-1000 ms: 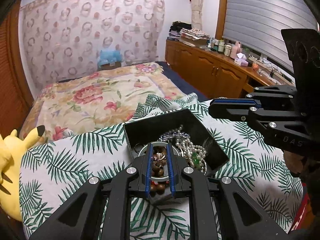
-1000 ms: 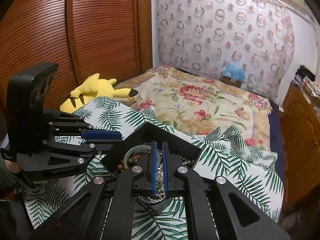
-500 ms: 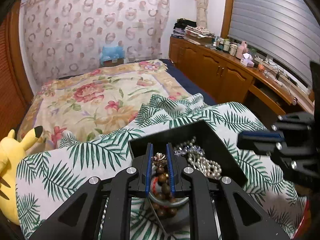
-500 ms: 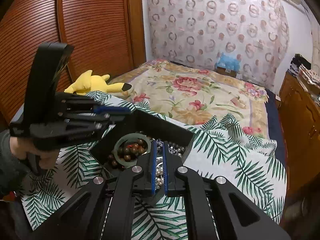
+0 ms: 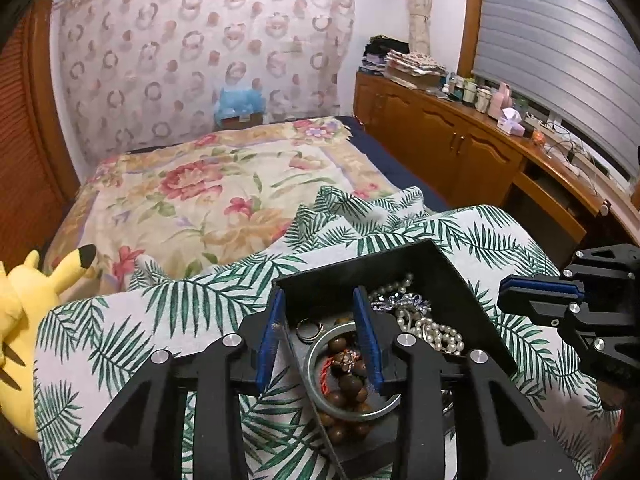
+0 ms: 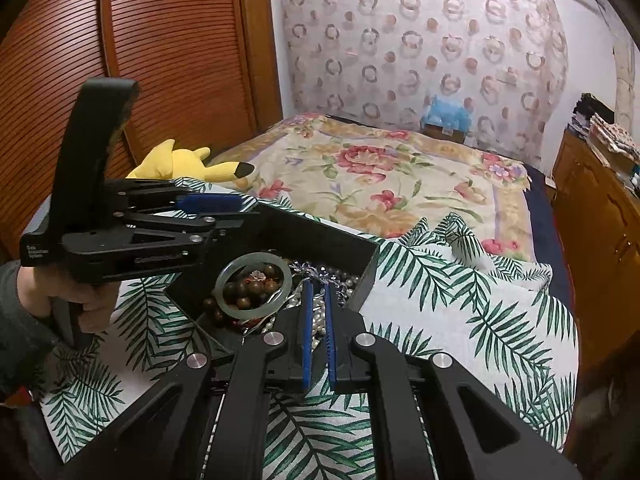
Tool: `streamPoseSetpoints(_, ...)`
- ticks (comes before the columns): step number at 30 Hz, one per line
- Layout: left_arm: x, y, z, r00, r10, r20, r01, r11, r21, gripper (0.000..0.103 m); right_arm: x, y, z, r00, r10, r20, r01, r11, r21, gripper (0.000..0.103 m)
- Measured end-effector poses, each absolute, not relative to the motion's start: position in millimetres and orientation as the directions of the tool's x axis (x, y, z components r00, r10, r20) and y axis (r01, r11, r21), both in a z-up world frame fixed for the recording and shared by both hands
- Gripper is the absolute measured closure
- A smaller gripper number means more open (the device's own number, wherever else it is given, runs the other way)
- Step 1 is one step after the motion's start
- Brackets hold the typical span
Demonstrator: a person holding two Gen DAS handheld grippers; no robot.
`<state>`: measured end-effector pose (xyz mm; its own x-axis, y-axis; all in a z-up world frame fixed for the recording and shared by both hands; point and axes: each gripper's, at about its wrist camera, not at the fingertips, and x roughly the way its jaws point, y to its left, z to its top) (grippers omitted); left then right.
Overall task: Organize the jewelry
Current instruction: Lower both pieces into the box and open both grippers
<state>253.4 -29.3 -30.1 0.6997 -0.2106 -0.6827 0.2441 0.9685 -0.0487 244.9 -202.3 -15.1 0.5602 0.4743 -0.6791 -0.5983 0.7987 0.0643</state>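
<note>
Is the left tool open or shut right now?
Open. The left tool has its blue pads spread wide apart over the black box, with the jade bangle and wooden beads between them, ungripped.

This is a bedroom in someone's home. Beyond the fingers lies a bed (image 5: 192, 196) under a floral quilt, a palm-leaf blanket (image 6: 460, 304) bunched up nearer. A yellow plush toy (image 6: 180, 162) sits off to their left against slatted wooden wardrobe doors (image 6: 160, 60). A circle-patterned curtain (image 5: 200, 48) hangs behind, and low wooden cabinets (image 5: 460, 148) crowded with bottles run along the right.
</note>
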Motion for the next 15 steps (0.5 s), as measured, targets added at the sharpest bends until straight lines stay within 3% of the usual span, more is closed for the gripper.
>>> streamPoseSetpoints(3, 246.8, -26.3, -27.9, 0.71, -0.197, -0.676, 0.227, 0.973, -0.044, 0.051, 244.8, -203.8, -18.8, 0.568, 0.463, -0.681, -0.583, 0.81, 0.065, 0.096)
streamPoseSetpoints(5, 243.4, -25.0, -26.9, 0.718, -0.179, -0.673, 0.208, 0.977, -0.038, 0.032, 244.6, -204.6, -21.2, 0.573, 0.458, -0.68, -0.57, 0.819, 0.071, 0.096)
streamPoseSetpoints(7, 237.7, -22.1, -26.1, 0.725, -0.163, -0.669, 0.187, 0.982, -0.036, 0.023, 243.7, -206.3, -24.0, 0.586, 0.444, -0.678, -0.551, 0.831, 0.069, 0.095)
streamPoseSetpoints(8, 235.7, -20.8, -25.4, 0.728, -0.158, -0.667, 0.179, 0.983, -0.038, 0.018, 242.5, -207.0, -24.3, 0.591, 0.439, -0.677, -0.544, 0.836, 0.068, 0.087)
streamPoseSetpoints(11, 226.4, -16.6, -23.6, 0.731, -0.152, -0.665, 0.162, 0.986, -0.047, 0.011, 237.7, -211.8, -24.6, 0.605, 0.435, -0.667, -0.521, 0.85, 0.083, 0.064)
streamPoseSetpoints(15, 212.5, -14.4, -20.1, 0.736, -0.141, -0.662, 0.147, 0.988, -0.046, 0.008, 229.0, -214.1, -24.9, 0.621, 0.423, -0.66, -0.499, 0.862, 0.082, 0.056)
